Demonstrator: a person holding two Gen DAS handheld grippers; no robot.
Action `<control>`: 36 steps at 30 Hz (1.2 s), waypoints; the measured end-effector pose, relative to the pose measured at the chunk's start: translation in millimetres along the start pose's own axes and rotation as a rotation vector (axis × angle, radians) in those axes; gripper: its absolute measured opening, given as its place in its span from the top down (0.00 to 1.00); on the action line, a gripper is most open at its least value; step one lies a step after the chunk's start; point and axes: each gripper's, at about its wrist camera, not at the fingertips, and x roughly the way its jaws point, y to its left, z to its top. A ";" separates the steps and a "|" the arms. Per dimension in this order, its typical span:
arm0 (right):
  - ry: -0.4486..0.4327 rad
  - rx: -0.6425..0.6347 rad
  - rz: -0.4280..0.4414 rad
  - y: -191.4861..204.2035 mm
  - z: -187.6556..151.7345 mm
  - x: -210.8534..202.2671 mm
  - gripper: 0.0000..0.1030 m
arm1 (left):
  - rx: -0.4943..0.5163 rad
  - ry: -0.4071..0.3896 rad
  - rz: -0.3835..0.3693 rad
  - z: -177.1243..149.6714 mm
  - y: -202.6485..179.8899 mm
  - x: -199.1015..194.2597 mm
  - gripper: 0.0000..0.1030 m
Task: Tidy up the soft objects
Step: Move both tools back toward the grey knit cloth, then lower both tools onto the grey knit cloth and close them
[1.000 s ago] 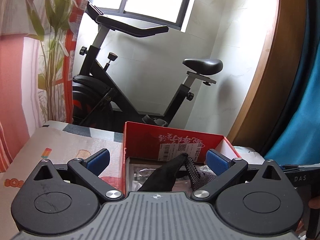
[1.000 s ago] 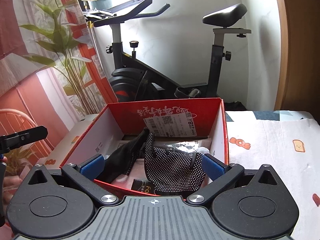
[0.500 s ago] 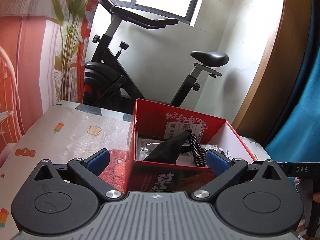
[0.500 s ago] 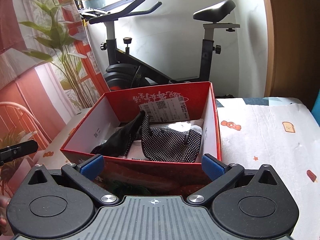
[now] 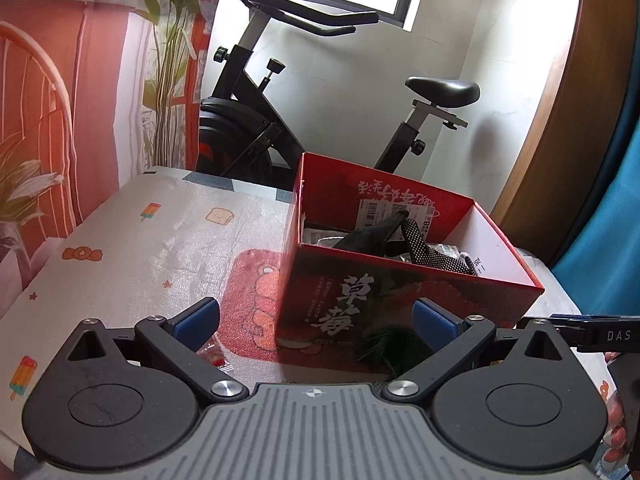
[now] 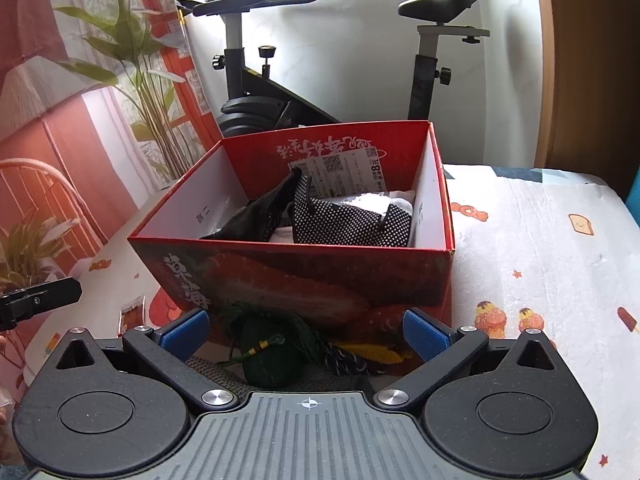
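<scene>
A red cardboard box (image 5: 400, 280) (image 6: 312, 276) stands on the bed and holds black dotted gloves (image 6: 348, 224) (image 5: 424, 252) and a plain black cloth (image 6: 256, 216) (image 5: 372, 234). In front of the box, on a woven strap, lie a dark green tasselled pouch (image 6: 268, 354) (image 5: 390, 346) and a yellow item (image 6: 376, 354). My right gripper (image 6: 306, 330) is open just behind the pouch, holding nothing. Facing the box's left front corner, my left gripper (image 5: 316, 320) is open and empty too.
The bed sheet (image 5: 152, 248) (image 6: 552, 264) has cartoon prints. A small candy wrapper (image 5: 214, 356) lies near my left fingers. An exercise bike (image 5: 256, 128) (image 6: 256, 96) stands behind the bed, a patterned curtain (image 5: 80, 80) to the left, a wooden panel (image 5: 568, 112) to the right.
Both grippers have pulled back from over the box toward the near side, staying open. The box's front face and the green pouch in front of it have come into view.
</scene>
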 end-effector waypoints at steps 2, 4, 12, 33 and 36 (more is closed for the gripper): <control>-0.008 -0.001 -0.008 -1.0 -6.0 0.6 0.00 | -0.008 0.012 0.003 -6.3 1.9 0.4 0.00; -0.006 -0.007 -0.019 -2.5 -12.9 2.3 0.00 | -0.013 0.022 0.010 -11.6 3.6 1.2 0.00; 0.025 -0.023 0.004 -7.0 -45.2 13.1 0.00 | -0.034 0.087 0.012 -35.8 11.0 8.1 0.00; 0.126 -0.187 -0.019 -7.7 -102.9 49.4 0.17 | 0.015 0.232 -0.053 -86.9 -4.9 53.9 0.00; 0.124 -0.177 -0.012 -8.7 -102.8 48.1 0.17 | 0.026 0.239 -0.055 -88.8 -7.6 54.8 0.00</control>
